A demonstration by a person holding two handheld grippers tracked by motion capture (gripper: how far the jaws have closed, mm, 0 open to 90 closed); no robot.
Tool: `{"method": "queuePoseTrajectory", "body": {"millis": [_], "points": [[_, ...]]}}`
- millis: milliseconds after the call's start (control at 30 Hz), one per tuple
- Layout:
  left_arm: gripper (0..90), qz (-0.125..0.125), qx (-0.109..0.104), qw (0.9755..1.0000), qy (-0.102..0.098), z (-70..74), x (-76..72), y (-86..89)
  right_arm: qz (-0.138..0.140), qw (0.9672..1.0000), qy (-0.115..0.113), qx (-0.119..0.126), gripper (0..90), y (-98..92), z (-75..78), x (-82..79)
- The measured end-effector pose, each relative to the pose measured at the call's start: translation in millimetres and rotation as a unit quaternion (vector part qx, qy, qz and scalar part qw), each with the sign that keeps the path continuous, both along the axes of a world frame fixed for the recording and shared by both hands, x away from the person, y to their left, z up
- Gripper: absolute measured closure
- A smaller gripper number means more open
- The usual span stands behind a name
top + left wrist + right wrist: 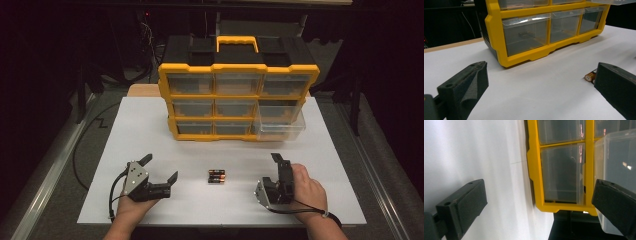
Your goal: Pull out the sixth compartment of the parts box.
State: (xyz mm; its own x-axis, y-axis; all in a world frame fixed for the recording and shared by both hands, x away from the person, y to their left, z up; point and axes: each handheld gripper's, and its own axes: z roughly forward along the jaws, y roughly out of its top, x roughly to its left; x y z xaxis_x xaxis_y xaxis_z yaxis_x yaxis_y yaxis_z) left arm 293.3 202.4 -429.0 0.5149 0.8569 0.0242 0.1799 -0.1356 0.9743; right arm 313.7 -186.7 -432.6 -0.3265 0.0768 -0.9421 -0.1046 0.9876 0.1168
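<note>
- My left gripper [159, 168] and right gripper [278, 165] both gape, gripping nothing, flanking the batteries [216, 176] on the white sheet [125, 150]
- One drawer [280, 127] juts out of the organizer [238, 100], likely ready for them

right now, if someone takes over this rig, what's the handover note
Left gripper: open, empty, resting on the white table.
Right gripper: open, empty, turned on its side, facing the organizer.
Batteries: lying together on the table between the grippers, untouched.
Done: the clear drawer at the organizer's lower right is pulled out.
Left, likely: batteries into that drawer, then push it shut.
</note>
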Motion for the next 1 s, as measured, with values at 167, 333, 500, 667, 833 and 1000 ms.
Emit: {"method": "queuePoseTrajectory", "body": {"millis": [167,333,500,667,833,1000], "points": [[0.5,0.000,-0.001,1.0000,0.001,-0.5,0.4,-0.1,-0.001,1.0000,0.000,0.009,0.9,-1.6,1.8,0.3],[0.5,0.000,-0.001,1.0000,0.001,-0.3,0.2,0.4,-0.012,0.9986,0.015,0.050,0.9,-6.0,2.3,2.9],[0.5,0.001,-0.003,1.0000,0.001,0.0,0.3,0.7,-0.021,0.9953,0.030,0.089,1.0,-11.1,4.0,4.3],[0.5,0.001,-0.005,1.0000,0.001,0.0,0.4,0.9,-0.029,0.9904,0.045,0.128,1.0,-14.9,6.3,5.9],[0.5,0.002,-0.005,1.0000,0.002,0.1,0.5,1.3,-0.043,0.9825,0.065,0.169,1.0,-18.8,6.3,8.7],[0.5,0.003,-0.006,1.0000,0.002,0.2,0.7,1.6,-0.048,0.9733,0.078,0.210,1.0,-23.1,8.2,10.3]]}}
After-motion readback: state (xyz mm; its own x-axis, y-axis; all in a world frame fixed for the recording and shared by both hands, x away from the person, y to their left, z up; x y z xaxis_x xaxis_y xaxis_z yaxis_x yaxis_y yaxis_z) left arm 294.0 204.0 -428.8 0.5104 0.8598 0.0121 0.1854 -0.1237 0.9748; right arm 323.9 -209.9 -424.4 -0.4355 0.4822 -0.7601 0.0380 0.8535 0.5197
